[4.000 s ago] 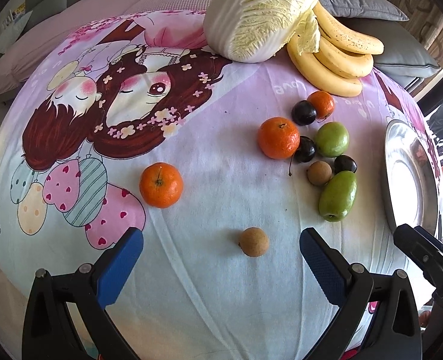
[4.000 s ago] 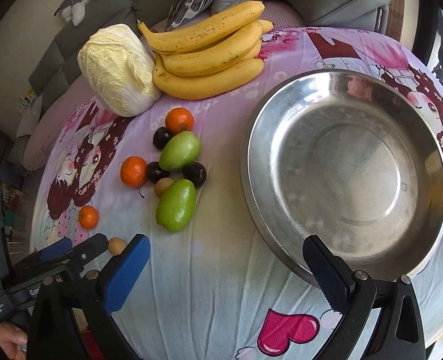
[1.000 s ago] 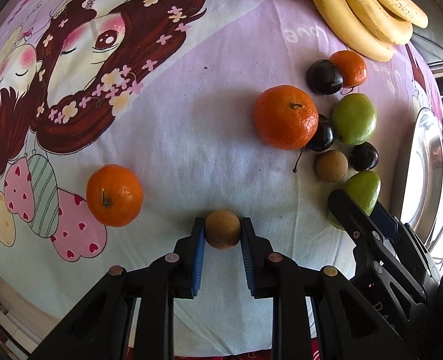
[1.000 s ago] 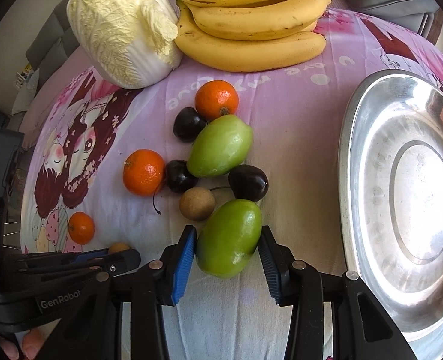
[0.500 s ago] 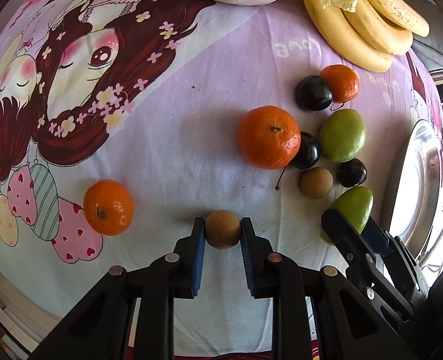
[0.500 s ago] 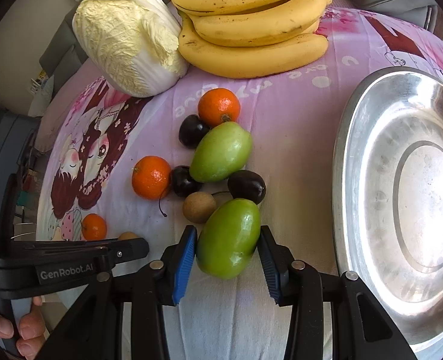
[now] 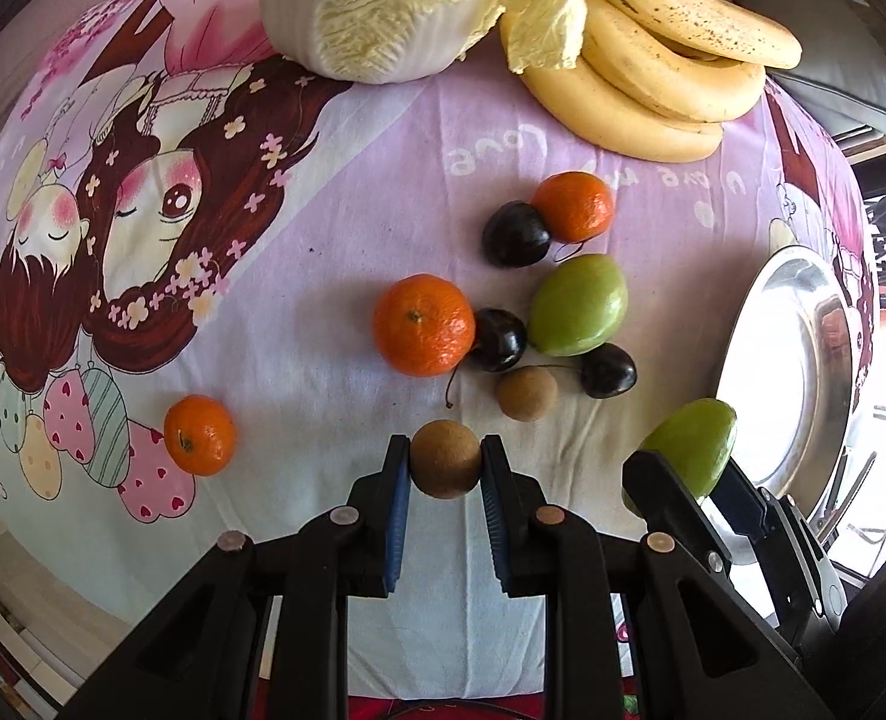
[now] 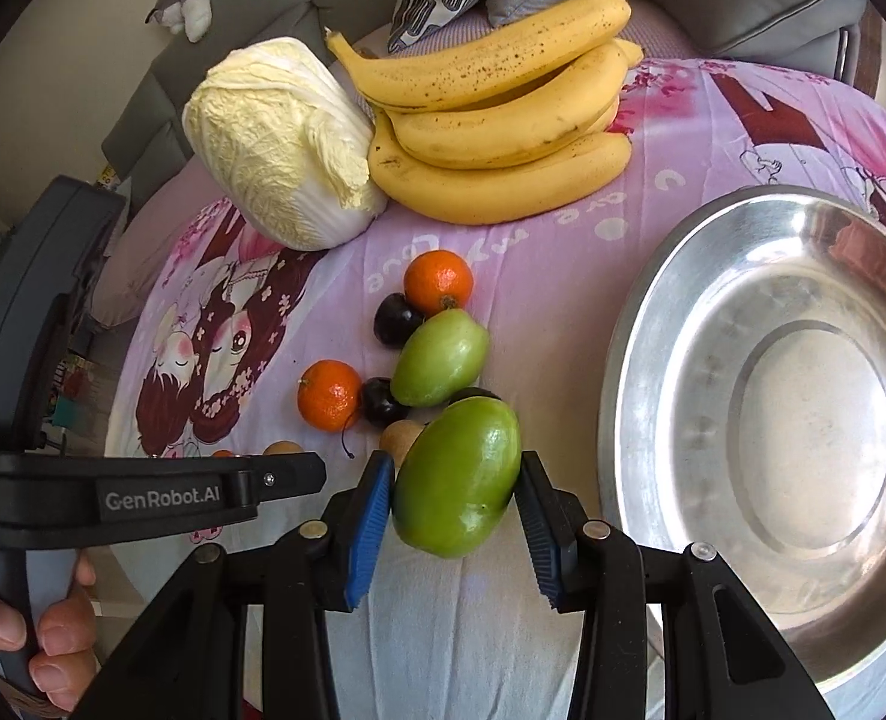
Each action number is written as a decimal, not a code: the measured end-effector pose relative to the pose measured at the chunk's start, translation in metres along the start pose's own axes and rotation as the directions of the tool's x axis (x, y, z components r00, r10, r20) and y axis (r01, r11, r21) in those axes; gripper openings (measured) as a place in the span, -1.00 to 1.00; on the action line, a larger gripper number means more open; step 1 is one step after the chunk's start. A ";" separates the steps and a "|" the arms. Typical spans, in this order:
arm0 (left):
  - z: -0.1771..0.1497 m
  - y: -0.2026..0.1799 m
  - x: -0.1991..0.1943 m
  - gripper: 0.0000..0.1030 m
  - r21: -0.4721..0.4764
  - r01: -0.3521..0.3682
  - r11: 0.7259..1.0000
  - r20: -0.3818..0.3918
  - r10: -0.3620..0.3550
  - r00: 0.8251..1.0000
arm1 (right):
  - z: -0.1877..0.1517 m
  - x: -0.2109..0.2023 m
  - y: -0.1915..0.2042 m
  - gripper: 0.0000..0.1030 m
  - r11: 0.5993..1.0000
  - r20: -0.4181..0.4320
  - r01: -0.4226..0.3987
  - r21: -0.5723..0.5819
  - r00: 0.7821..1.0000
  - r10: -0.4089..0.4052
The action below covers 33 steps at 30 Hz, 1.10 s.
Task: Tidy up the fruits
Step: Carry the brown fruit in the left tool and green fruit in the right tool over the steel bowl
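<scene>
Right wrist: bare cloth beside plate rim

Left wrist view looks straight down past its fingers; right wrist view slants downward, close, over its fingers. Both share the fruit cluster beyond the fingertips.

A round brown fruit and an oval green fruit are clamped above the cloth.
</scene>
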State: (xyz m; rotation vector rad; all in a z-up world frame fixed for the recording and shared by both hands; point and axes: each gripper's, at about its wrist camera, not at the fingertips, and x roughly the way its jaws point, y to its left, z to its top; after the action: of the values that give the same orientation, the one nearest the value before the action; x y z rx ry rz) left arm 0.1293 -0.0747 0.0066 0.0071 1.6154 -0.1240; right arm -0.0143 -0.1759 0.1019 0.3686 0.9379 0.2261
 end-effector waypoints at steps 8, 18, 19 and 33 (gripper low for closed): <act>0.010 -0.072 -0.030 -0.54 0.056 -0.021 0.998 0.017 0.020 1.000 | 0.011 -0.026 -0.026 -0.14 0.998 0.068 0.060 0.037 0.996 -0.062; 0.023 -0.168 -0.048 -0.54 0.139 -0.018 0.990 0.022 0.015 1.000 | 0.026 -0.054 -0.101 -0.14 0.967 0.114 0.141 0.211 0.979 -0.168; 0.023 -0.178 -0.049 -0.54 0.149 -0.018 0.989 0.022 0.015 1.000 | 0.026 -0.055 -0.110 -0.14 0.960 0.110 0.158 0.234 0.976 -0.187; 0.024 -0.310 -0.042 -0.54 0.226 -0.032 0.974 -0.005 0.034 0.999 | 0.022 -0.060 -0.179 -0.14 0.890 0.059 0.245 0.384 0.956 -0.288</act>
State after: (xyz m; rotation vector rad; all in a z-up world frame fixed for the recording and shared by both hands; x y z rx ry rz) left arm 0.1303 -0.3822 0.0711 0.2103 1.6018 -0.2816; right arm -0.0255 -0.3645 0.0857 0.5914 0.9056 -0.2309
